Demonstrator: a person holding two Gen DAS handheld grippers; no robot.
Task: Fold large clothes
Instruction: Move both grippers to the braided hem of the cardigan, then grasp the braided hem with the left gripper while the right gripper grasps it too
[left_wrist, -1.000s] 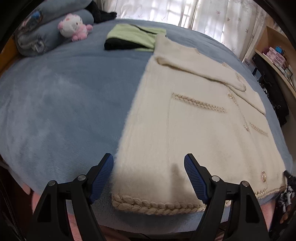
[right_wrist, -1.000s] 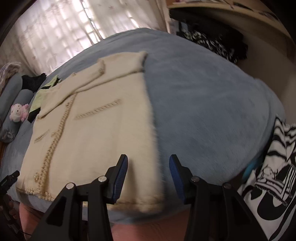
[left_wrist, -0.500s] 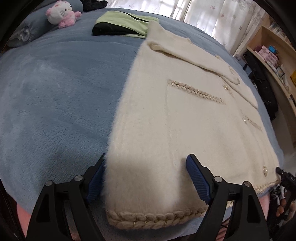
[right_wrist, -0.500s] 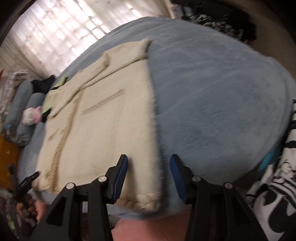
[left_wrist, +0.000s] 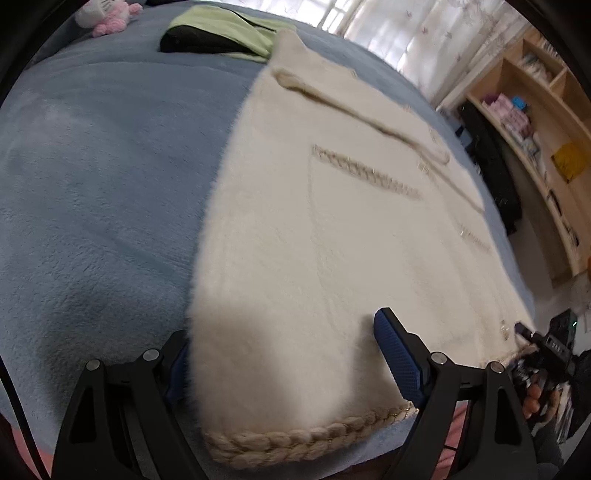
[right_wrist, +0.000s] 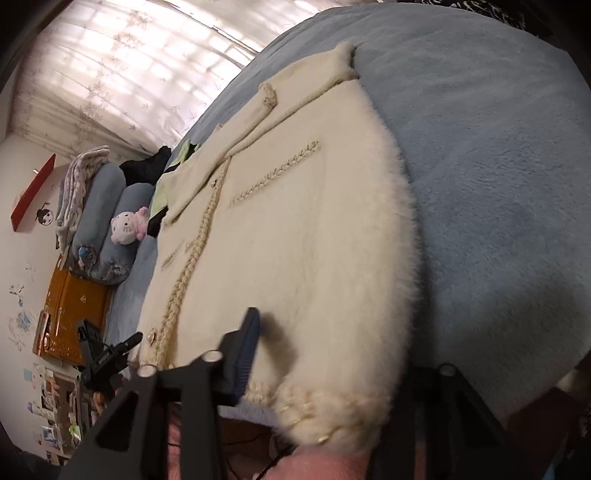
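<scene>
A cream fuzzy cardigan (left_wrist: 332, 240) with a braided hem lies flat, front up, on the blue blanket (left_wrist: 92, 184) of a bed. My left gripper (left_wrist: 288, 363) stands open astride the cardigan's near left hem corner. One of its fingers (left_wrist: 397, 358) rests on the cloth, and the other is half hidden beside the cardigan's edge. At the near right hem corner of the cardigan (right_wrist: 295, 240), my right gripper (right_wrist: 325, 369) has its jaws closing. One blue pad (right_wrist: 245, 354) sinks into the pile from above, and the other finger is hidden under the fluffy edge.
Folded green and black clothes (left_wrist: 221, 33) and a pink plush toy (left_wrist: 107, 14) lie at the far end. Grey bolsters (right_wrist: 107, 221) and a wooden cabinet (right_wrist: 70, 306) stand left of the bed, open shelves (left_wrist: 535, 110) to its right. The bed's front edge runs just below both grippers.
Both grippers sank and tipped down onto the hem corners. The right jaws narrowed and one of its fingers vanished under the cloth. The left jaws widened slightly around their corner.
</scene>
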